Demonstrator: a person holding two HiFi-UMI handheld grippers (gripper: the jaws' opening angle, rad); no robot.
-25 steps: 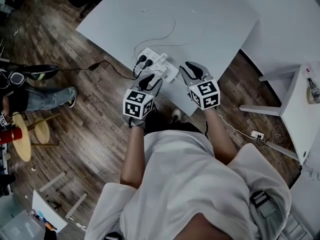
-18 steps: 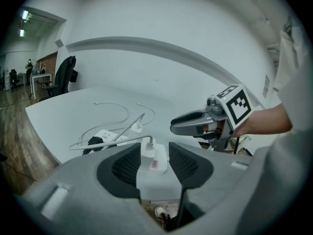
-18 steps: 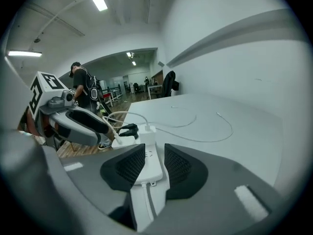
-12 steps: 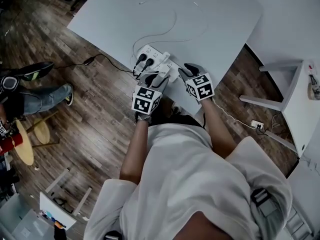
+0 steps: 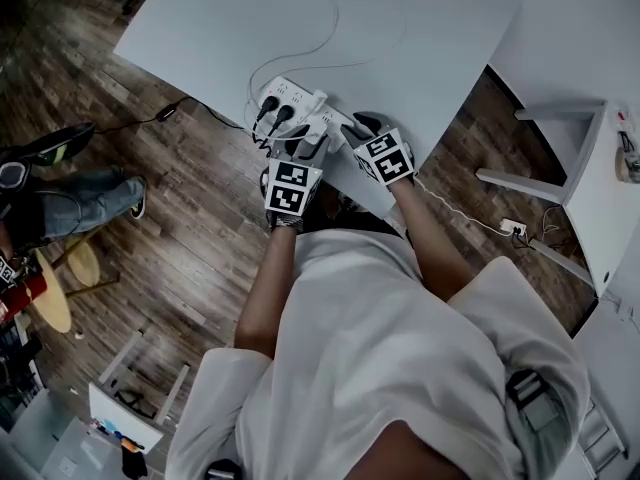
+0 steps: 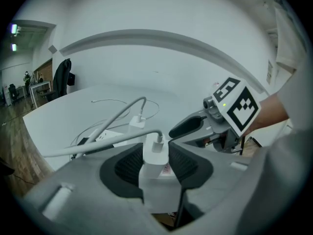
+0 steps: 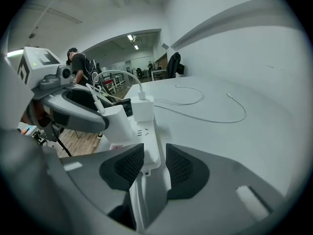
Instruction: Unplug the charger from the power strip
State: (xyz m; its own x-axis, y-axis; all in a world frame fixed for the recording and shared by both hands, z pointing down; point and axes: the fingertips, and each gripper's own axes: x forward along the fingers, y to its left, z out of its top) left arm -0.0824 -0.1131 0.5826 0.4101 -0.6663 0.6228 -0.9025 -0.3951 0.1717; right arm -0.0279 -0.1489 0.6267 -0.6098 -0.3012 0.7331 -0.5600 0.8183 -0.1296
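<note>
A white power strip [image 5: 292,100] lies near the front edge of the white table [image 5: 420,38], with two black plugs [image 5: 272,114] and two white chargers in it. In the left gripper view the nearer charger [image 6: 155,156], with its white cable on top, fills the gap of my left gripper [image 6: 155,164]. Its jaws have just been closing and both pads lie against the charger's sides. My right gripper [image 7: 149,166] straddles the strip's near end [image 7: 147,133]. Its jaws have just been opening, and a gap shows beside the strip. The second charger [image 7: 143,106] stands further along.
White cables [image 7: 210,115] loop over the table behind the strip. Black cords hang off the table's edge to the wooden floor [image 5: 190,258]. A seated person [image 5: 70,193] and a stool [image 5: 50,283] are at the left. A white side table [image 5: 590,208] stands at the right.
Both grippers have come down and forward onto the power strip. The left one now has the nearer charger between its jaws, and the right one sits over the strip's end.
</note>
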